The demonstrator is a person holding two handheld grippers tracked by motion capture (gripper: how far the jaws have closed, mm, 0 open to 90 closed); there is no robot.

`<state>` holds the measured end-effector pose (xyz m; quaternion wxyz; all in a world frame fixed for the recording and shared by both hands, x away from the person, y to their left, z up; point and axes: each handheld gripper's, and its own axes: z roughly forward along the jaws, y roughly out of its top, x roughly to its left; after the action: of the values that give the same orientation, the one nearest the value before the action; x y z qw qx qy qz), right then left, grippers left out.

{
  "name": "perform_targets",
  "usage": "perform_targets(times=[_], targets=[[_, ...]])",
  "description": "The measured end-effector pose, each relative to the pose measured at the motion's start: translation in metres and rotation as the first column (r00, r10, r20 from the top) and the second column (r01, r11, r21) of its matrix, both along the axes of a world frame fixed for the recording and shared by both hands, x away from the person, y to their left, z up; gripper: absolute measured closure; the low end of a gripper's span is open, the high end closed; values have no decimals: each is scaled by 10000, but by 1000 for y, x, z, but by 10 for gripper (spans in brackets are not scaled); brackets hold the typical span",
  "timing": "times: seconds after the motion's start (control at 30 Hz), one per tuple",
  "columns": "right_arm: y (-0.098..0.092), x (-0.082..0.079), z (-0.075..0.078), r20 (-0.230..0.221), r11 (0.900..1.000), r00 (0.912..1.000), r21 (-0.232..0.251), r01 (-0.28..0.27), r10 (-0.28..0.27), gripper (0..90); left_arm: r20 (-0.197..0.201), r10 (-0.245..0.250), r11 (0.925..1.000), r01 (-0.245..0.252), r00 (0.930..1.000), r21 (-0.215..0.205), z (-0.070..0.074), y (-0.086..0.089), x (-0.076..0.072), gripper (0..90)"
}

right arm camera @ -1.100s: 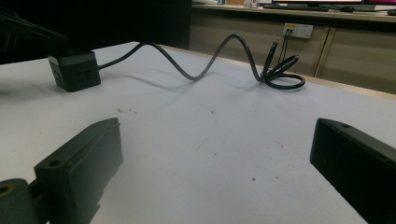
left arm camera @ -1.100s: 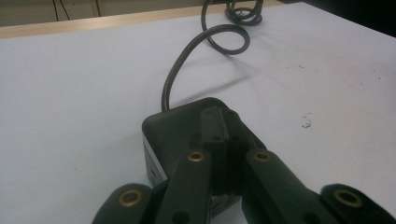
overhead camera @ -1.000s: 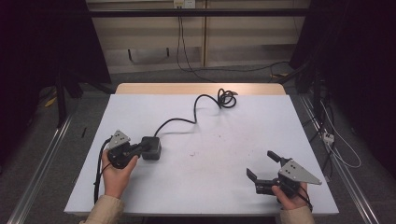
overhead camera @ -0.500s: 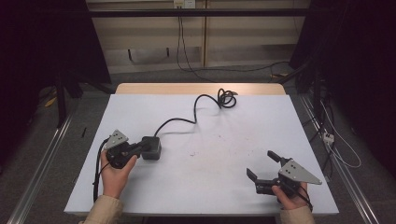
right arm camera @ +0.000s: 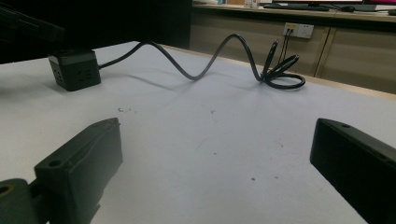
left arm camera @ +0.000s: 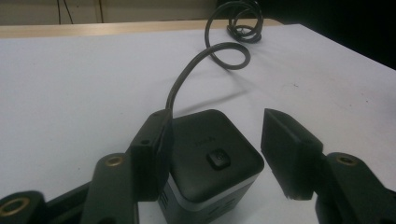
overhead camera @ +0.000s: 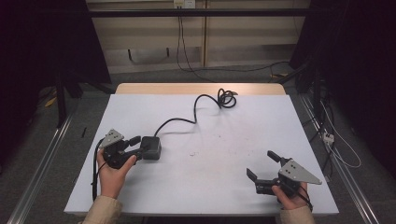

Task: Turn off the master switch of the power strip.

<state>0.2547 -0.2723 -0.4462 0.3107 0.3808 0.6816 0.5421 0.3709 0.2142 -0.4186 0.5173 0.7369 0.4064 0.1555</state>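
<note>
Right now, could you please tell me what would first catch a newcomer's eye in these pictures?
Likely the black cube-shaped power adapter at the left of the white table, sitting between the open jaws of the left gripper. Its thick black cable snakes to a coil near the far edge, while the right gripper waits open at the near right.

The left gripper's (left arm camera: pixel 215 156) black fingers (left arm camera: pixel 152 154) straddle a black cube-shaped power adapter (left arm camera: pixel 212 158); one touches its side, the other stands apart.

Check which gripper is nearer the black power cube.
Left. The left gripper has its fingers either side of the power cube; the right gripper sits open far across the table.
</note>
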Motion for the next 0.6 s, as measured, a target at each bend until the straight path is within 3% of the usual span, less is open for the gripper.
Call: perform_targets(times=[0.27, 0.6], targets=[[0, 0, 0, -4, 10000, 10000, -15, 14, -14, 22, -126, 21, 10000, -22, 9999, -84, 0, 0, 0, 271], [-1, 0, 0, -23, 10000, 10000, 0, 36, -36, 23, -151, -234, 9996, 231, 9996, -192, 1, 4, -5, 169]])
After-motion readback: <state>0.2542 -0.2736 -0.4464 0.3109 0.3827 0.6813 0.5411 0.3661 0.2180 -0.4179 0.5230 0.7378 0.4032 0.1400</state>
